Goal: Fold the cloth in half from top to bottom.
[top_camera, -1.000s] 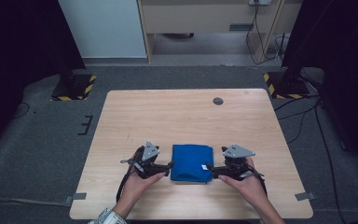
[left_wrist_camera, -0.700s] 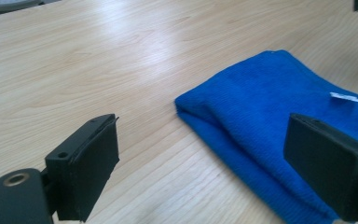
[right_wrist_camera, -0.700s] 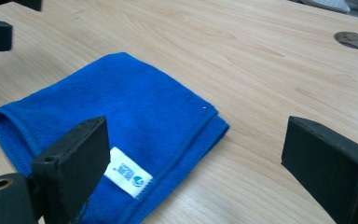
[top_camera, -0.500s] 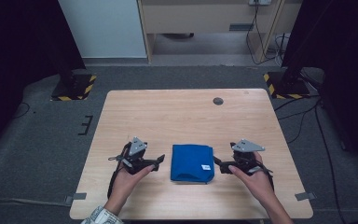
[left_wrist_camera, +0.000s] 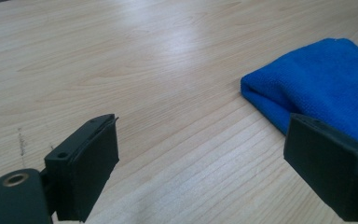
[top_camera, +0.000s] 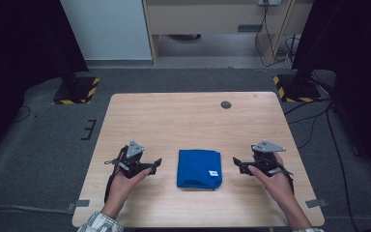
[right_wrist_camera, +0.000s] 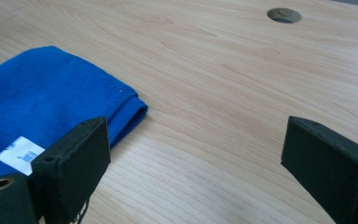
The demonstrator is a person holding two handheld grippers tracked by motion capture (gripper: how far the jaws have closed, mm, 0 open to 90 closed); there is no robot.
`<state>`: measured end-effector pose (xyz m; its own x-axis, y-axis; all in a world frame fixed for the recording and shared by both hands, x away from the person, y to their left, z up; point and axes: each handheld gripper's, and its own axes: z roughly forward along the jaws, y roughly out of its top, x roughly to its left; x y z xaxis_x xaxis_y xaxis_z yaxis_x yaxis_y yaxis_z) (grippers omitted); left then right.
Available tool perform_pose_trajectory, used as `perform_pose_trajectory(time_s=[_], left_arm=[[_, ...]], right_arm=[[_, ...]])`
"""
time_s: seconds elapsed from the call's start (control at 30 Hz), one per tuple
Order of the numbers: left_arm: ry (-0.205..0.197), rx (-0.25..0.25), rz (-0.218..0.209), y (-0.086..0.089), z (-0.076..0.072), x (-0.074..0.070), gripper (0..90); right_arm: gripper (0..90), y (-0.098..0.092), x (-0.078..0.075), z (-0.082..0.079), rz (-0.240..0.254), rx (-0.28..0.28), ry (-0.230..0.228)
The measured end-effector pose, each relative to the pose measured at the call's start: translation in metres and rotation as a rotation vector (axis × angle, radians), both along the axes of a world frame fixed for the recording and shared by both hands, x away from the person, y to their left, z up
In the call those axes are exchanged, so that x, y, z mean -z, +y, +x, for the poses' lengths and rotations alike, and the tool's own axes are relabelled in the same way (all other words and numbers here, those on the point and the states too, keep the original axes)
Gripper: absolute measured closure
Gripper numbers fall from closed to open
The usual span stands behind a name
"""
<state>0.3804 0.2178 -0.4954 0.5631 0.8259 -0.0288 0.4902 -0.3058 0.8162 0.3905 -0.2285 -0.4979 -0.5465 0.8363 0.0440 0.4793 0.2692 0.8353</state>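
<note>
Cloth (top_camera: 199, 168), blue and folded flat, was found lying on the bench (top_camera: 183, 121) near the middle of its near edge, with a small white label (top_camera: 214, 173) facing up towards its right side. Left claw (top_camera: 155, 164) was held just off the cloth's left edge, jaws spread wide with nothing between them and only bare wood beneath. Right claw (top_camera: 237, 164) was held off the cloth's right edge, likewise released and empty. A round hole (top_camera: 226, 104) was noted in the bench towards the far right corner.
</note>
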Motion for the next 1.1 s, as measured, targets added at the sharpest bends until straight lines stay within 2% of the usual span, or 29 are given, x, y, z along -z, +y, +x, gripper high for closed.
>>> perform_pose_trajectory(time_s=[0.4,0.57,0.83,1.03,1.1], left_arm=[[0.055,-0.021,0.034,0.014,0.008,0.011,8.7],[0.066,-0.033,0.065,0.018,0.017,0.014,8.3],[0.071,-0.082,0.082,0.029,0.034,0.019,8.2],[0.090,-0.125,0.091,0.039,0.041,0.025,8.2],[0.097,-0.123,0.085,0.040,0.040,0.027,8.2]], right_arm=[[8.1,-0.021,0.017,0.006,-0.029,0.017,0.072],[8.4,-0.033,0.019,0.015,-0.027,0.059,0.079],[9.2,-0.051,0.022,0.037,-0.018,0.155,0.109],[10.2,-0.049,0.026,0.053,-0.017,0.206,0.127],[10.4,-0.046,0.027,0.057,-0.027,0.218,0.128]])
